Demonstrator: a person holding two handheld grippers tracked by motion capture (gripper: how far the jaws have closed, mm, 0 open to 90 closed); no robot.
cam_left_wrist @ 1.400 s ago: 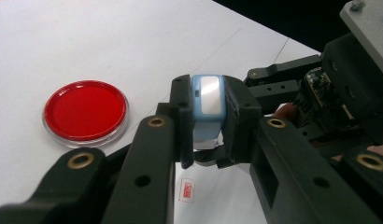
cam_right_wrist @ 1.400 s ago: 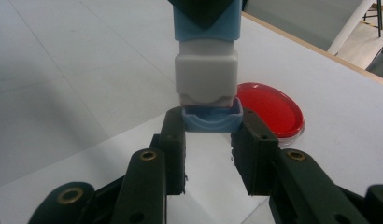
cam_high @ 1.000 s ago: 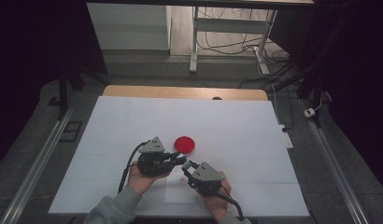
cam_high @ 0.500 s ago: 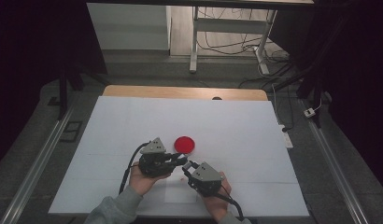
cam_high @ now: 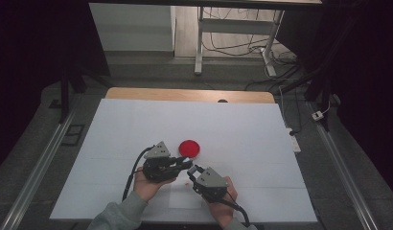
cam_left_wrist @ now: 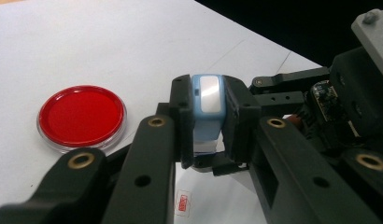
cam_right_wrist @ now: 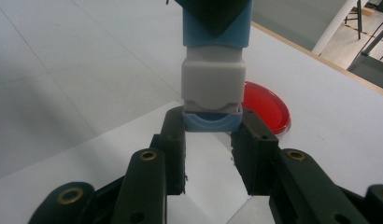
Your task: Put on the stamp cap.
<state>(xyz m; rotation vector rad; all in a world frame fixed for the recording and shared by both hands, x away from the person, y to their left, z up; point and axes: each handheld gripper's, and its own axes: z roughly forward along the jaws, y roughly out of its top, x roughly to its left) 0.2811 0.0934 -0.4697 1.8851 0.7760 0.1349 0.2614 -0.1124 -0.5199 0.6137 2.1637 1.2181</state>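
Both tongs are closed on one small blue and white object (cam_left_wrist: pixel 207 112), held in the air between them just above the white desk (cam_high: pixel 113 129), at about 6 o'clock on it, near the person's edge. The left tongs (cam_left_wrist: pixel 206 123) clamp its blue end, where a pale shiny window faces the camera; the right tongs (cam_right_wrist: pixel 212 122) pinch the opposite blue end, with the white middle block standing up between the two grips. I judge that this opposite hold lets one hand steady the object while the other pulls or twists a part off. The red round dish (cam_high: pixel 189 148) lies at about 12 o'clock from the object, close but apart, probably waiting to receive a piece.
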